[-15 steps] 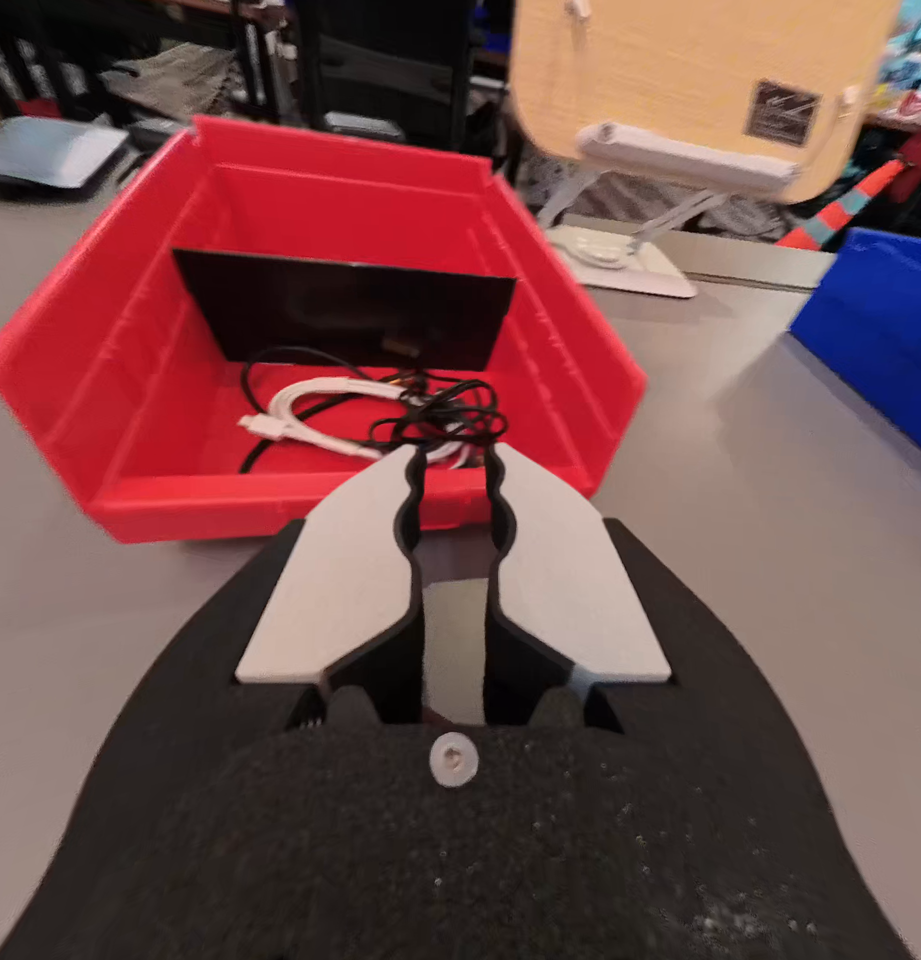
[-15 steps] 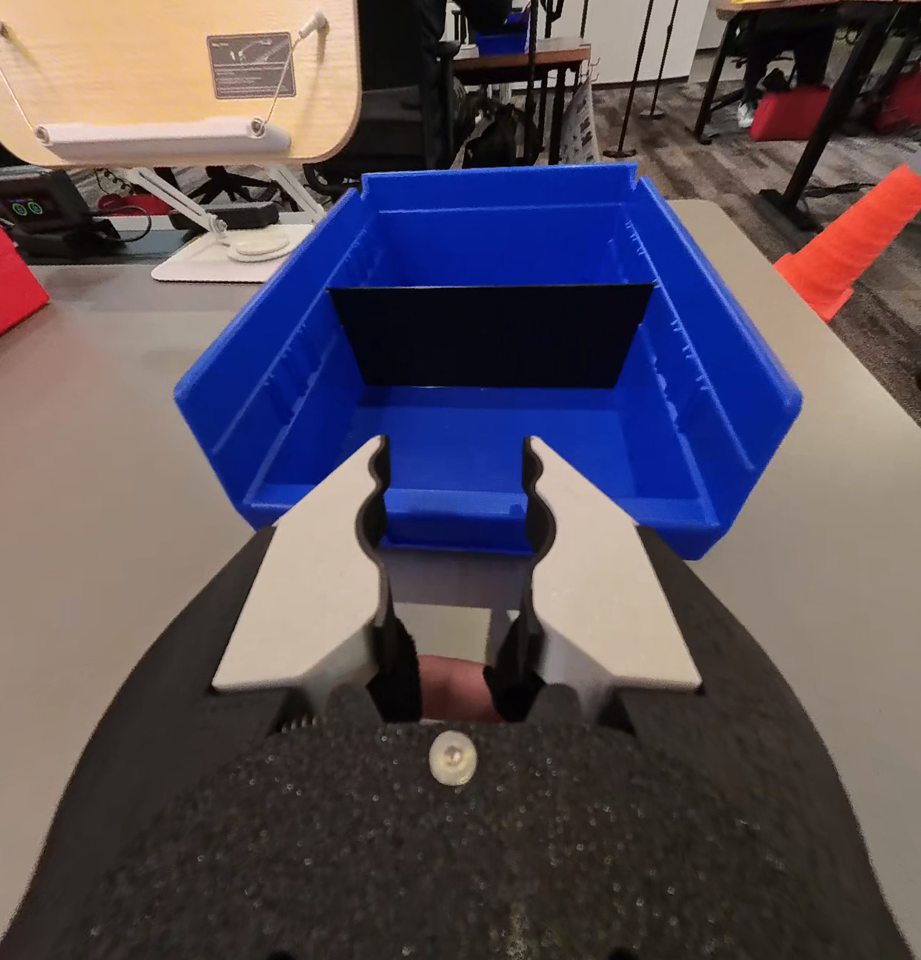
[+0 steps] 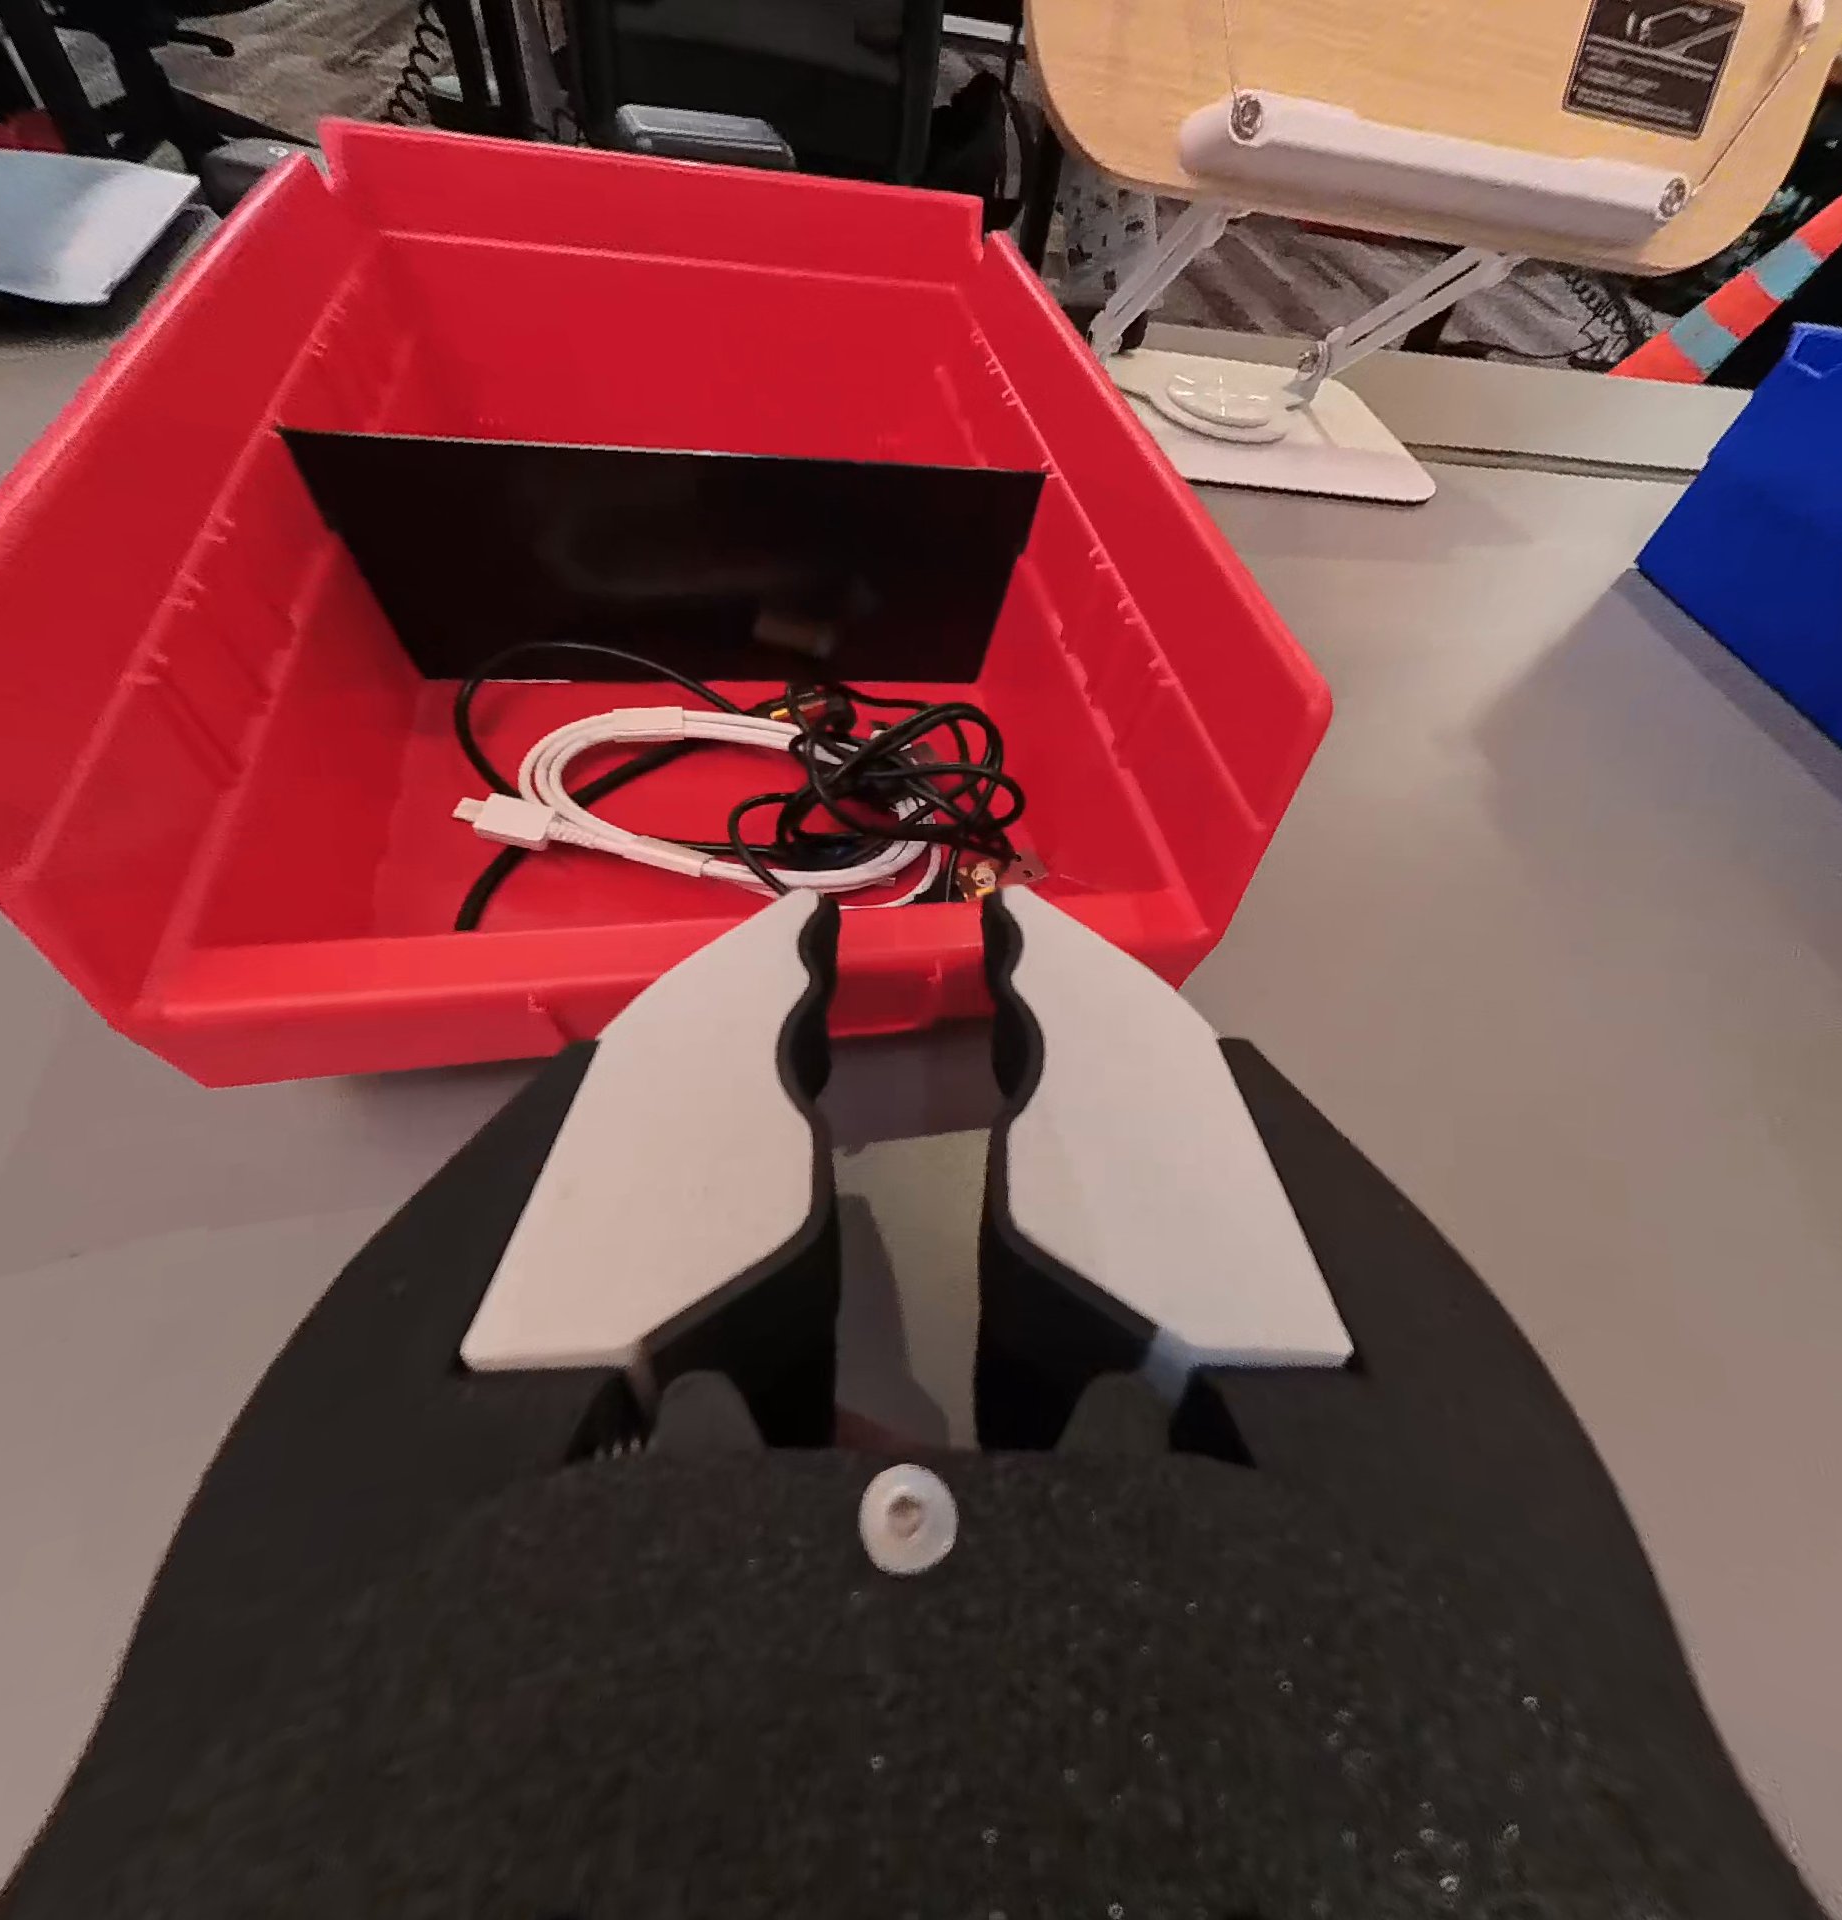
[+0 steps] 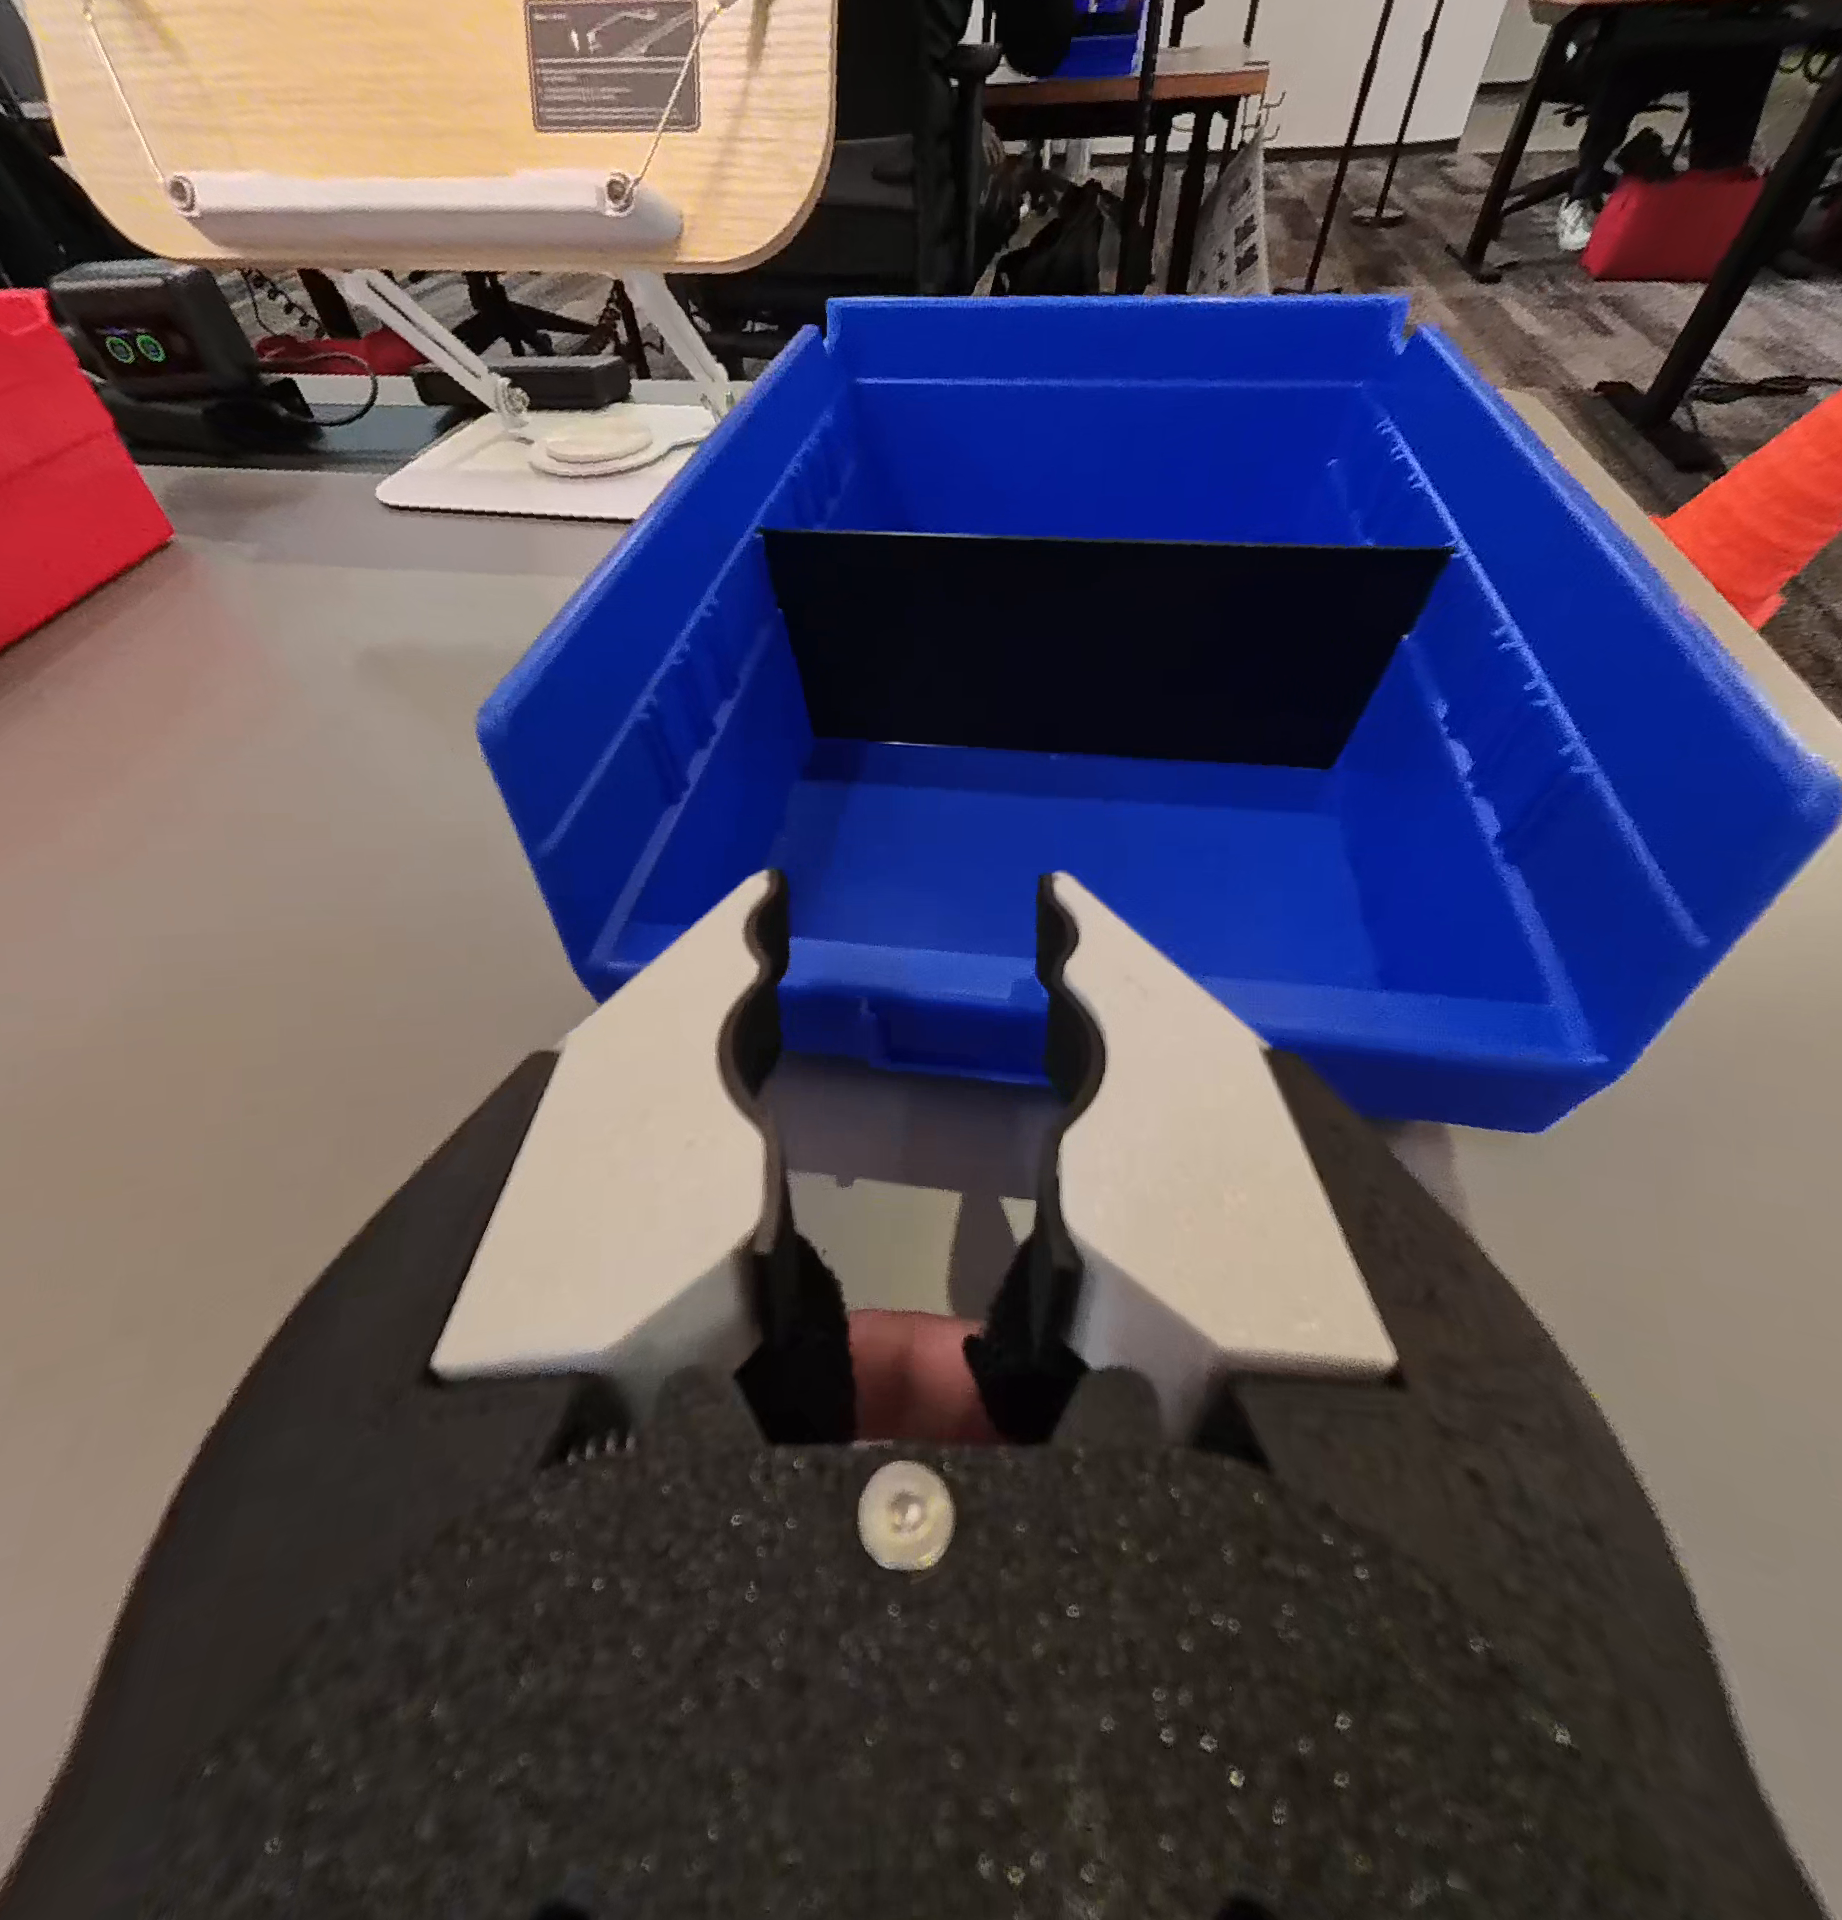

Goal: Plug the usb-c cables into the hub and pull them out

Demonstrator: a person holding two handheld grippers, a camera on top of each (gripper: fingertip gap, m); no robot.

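In the left wrist view a red bin holds a tangle of cables in front of a black divider. A white cable with a plug lies to the left and thin black cables to the right. I cannot make out the hub. My left gripper is open and empty, its tips just above the bin's front lip. In the right wrist view my right gripper is open and empty at the front lip of a blue bin whose front compartment shows nothing inside.
Both bins sit on a grey table. A wooden board on a white stand is behind them. The blue bin's corner shows right of the red one. An orange cone stands off the table's right edge. Spacing between my two grippers at the tips: around 50 centimeters.
Both grippers have opened a little wider. The left view has shifted so the red bin sits larger and lower left. The right view has shifted left, leaving the blue bin more to the right.
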